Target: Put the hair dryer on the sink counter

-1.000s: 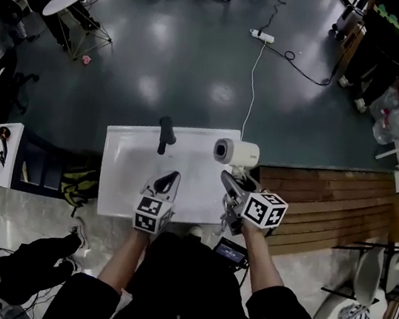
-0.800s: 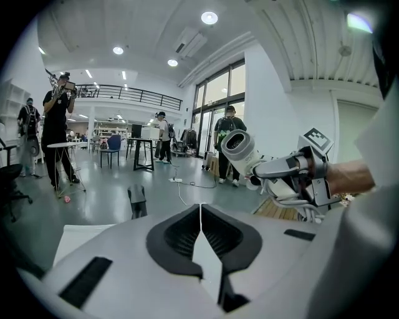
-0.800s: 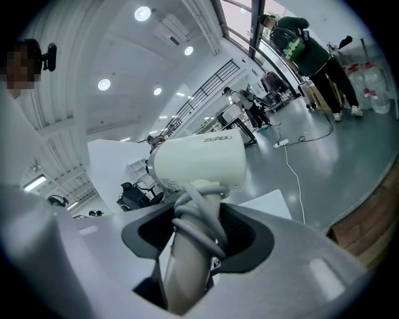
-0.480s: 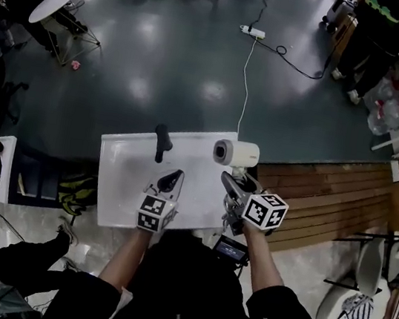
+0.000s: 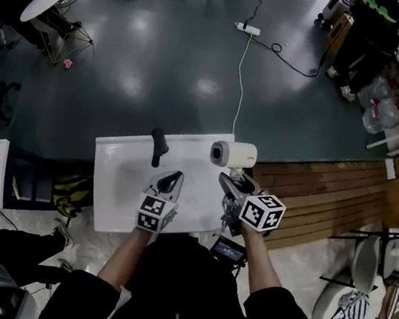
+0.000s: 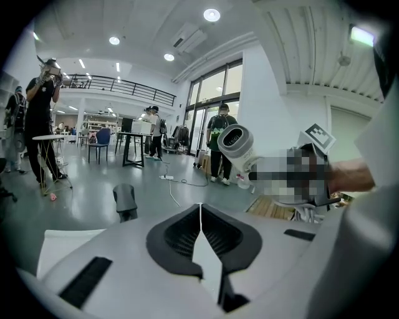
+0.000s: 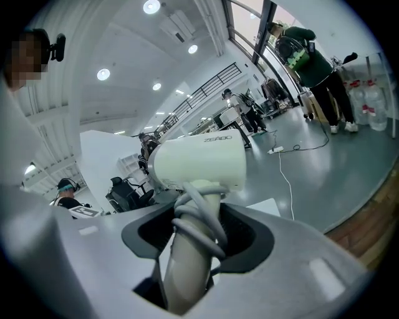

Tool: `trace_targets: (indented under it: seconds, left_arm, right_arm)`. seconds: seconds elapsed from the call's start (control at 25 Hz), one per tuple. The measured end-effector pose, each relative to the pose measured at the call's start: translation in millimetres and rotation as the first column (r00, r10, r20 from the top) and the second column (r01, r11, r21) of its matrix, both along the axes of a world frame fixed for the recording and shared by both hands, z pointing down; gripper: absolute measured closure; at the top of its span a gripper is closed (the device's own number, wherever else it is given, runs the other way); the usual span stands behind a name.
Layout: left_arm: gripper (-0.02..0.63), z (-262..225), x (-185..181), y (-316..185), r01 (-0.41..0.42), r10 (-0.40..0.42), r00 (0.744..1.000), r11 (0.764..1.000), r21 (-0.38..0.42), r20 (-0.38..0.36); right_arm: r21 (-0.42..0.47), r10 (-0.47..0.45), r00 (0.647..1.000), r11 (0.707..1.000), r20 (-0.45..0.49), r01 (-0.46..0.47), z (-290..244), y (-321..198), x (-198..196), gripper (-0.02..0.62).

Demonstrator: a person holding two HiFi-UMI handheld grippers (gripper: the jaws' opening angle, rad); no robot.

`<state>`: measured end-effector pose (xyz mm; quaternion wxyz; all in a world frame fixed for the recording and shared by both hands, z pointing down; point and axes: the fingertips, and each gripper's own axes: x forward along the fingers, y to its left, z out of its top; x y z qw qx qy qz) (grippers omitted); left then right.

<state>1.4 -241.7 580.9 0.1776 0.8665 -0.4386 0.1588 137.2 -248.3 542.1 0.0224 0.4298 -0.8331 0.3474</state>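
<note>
A cream hair dryer with its cord wound round the handle is held upright above the right edge of the white counter. My right gripper is shut on that handle, with the barrel lying across above the jaws. My left gripper hovers over the counter's front middle, its jaws shut and empty. In the left gripper view the hair dryer shows at the right.
A dark faucet-like post stands at the counter's back edge, also in the left gripper view as a dark post. Wooden flooring lies to the right. A white power strip with its cord lies on the grey floor beyond. People stand around the room.
The head view has shifted slightly; both grippers and the hair dryer keep the same places relative to the counter. A person at lower left has moved.
</note>
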Motion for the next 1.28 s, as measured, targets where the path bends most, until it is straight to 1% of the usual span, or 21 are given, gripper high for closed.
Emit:
trace_targets:
  seconds: [0.2, 0.4, 0.72, 0.92, 1.28]
  left_arm:
    - [0.591, 1, -5, -8, 0.000, 0.000, 1.000, 1.000, -0.001, 0.000]
    - [0.591, 5, -7, -15, 0.002, -0.002, 1.000, 1.000, -0.011, -0.001]
    - [0.591, 10, -2, -22, -0.004, 0.004, 1.000, 1.000, -0.027, -0.001]
    - [0.591, 13, -5, -24, -0.001, 0.001, 1.000, 0.999, -0.045, 0.003]
    - [0.591, 21, -9, -28, 0.009, -0.008, 1.000, 0.998, -0.058, 0.006]
  right_arm:
    - [0.015, 0.010, 0.998, 1.000, -0.063, -0.010, 7, -8, -2, 0.387]
    - [0.012, 0.013, 0.995, 1.000, -0.101, -0.012, 13, -22, -1, 0.387]
    - [-0.006, -0.005, 0.989, 1.000, -0.145, 0.004, 21, -36, 2, 0.387]
    - [-0.022, -0.023, 0.986, 1.000, -0.164, 0.020, 29, -42, -2, 0.387]
    - [-0.050, -0.046, 0.985, 0.998, -0.165, 0.038, 44, -51, -8, 0.387]
